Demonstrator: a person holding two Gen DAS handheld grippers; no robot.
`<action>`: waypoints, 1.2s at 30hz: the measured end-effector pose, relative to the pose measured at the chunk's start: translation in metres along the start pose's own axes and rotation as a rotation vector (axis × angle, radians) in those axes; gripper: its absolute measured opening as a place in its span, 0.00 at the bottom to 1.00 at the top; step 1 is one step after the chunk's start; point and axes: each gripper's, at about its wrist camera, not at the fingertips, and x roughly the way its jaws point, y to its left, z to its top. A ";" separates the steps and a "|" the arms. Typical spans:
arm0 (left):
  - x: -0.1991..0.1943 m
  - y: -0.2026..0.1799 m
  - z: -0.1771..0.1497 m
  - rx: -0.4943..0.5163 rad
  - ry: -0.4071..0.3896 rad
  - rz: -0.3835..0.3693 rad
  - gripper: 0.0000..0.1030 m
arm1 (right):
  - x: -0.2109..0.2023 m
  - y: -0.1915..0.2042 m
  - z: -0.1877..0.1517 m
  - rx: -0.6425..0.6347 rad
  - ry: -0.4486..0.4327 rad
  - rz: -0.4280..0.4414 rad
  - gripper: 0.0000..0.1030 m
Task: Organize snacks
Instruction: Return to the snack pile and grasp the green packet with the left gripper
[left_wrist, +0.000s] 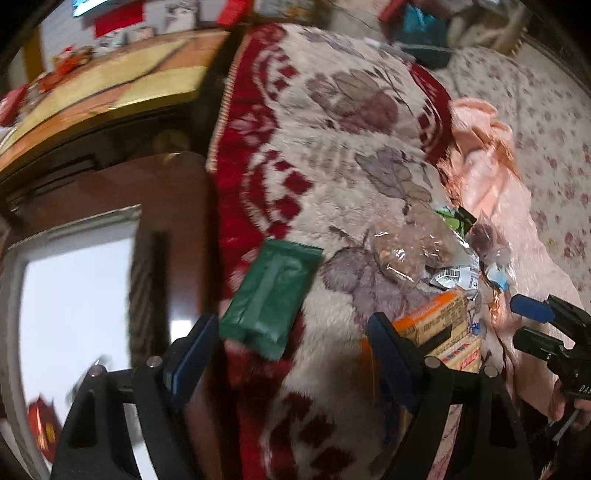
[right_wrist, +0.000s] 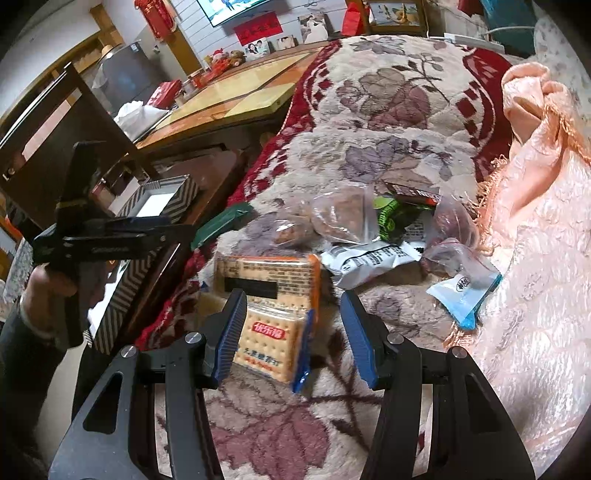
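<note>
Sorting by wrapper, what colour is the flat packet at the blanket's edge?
Dark green packet, clearest in the left wrist view.

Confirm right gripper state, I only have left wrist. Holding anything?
Observer: No. The right gripper is open. The cracker pack lies on the blanket between its fingers, with a clear gap on one side.
Operator: White blur on my left?
Observer: An open box with chevron-striped walls, white inside, sitting just off the blanket's edge.
Operator: Anything behind the clear bags?
Observer: A small dark box with a red edge, lying flat at the pile's far side.
</note>
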 end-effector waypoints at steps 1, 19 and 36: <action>0.005 0.001 0.003 0.013 0.016 -0.009 0.82 | 0.001 -0.002 0.000 0.007 0.000 0.003 0.51; 0.050 -0.002 0.013 0.076 0.109 -0.085 0.48 | 0.015 -0.007 0.024 0.019 -0.004 0.036 0.51; 0.062 -0.011 0.024 0.013 0.113 0.011 0.63 | 0.094 -0.012 0.071 -0.074 0.138 -0.097 0.77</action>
